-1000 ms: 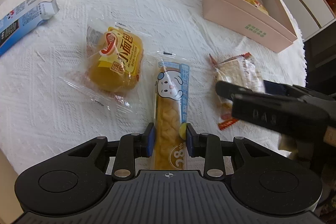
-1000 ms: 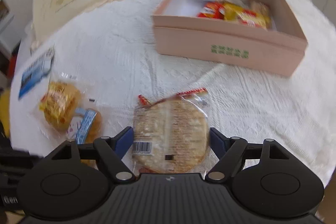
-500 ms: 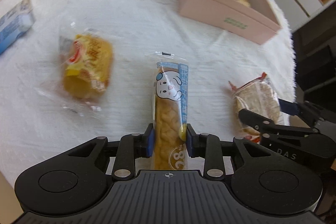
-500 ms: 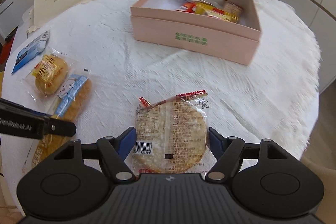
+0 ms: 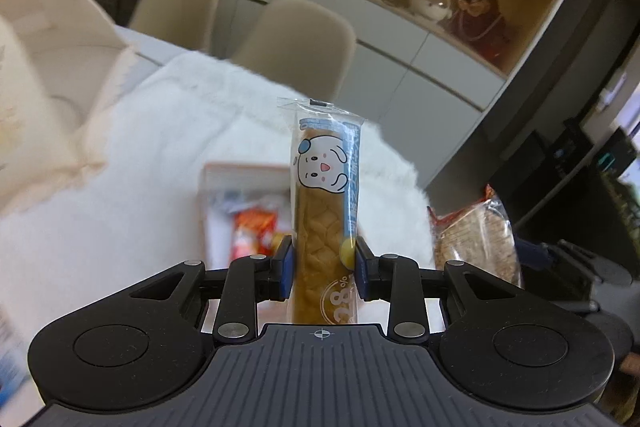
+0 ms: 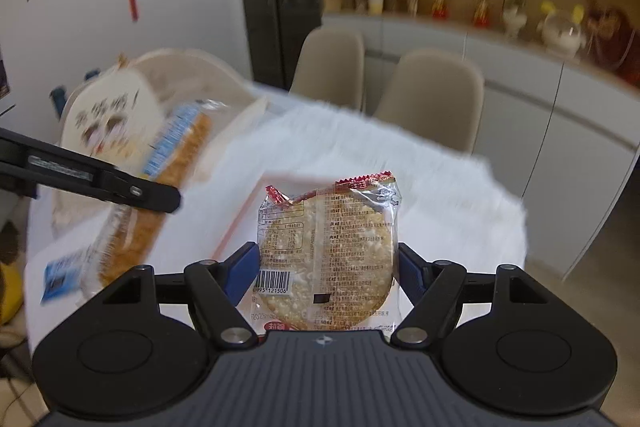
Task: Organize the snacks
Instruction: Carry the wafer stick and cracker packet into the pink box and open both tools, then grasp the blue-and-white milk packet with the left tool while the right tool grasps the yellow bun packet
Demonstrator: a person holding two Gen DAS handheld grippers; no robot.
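My left gripper (image 5: 323, 267) is shut on a long bread stick packet (image 5: 326, 195) with a cartoon face, which stands up from the blue pads in the air. My right gripper (image 6: 326, 267) is shut on a round rice cracker packet (image 6: 326, 251) with red ends, also lifted. Below and behind the bread stick lies the open pink box (image 5: 240, 169) with several snacks inside. In the left wrist view the rice cracker packet (image 5: 472, 239) hangs at the right. In the right wrist view the bread stick packet (image 6: 176, 155) and a left finger (image 6: 100, 183) show at the left, blurred.
A white tablecloth (image 5: 160, 131) covers the round table. Two beige chairs (image 5: 296, 43) stand at its far side before a grey cabinet and a shelf of ornaments. A cream printed board (image 6: 108, 111) stands at the left. A blue packet (image 6: 60, 279) lies near the table's left edge.
Both grippers have risen off the table with their packets and tipped up. The views now take in the room. The pink box has dropped low, behind the packets.
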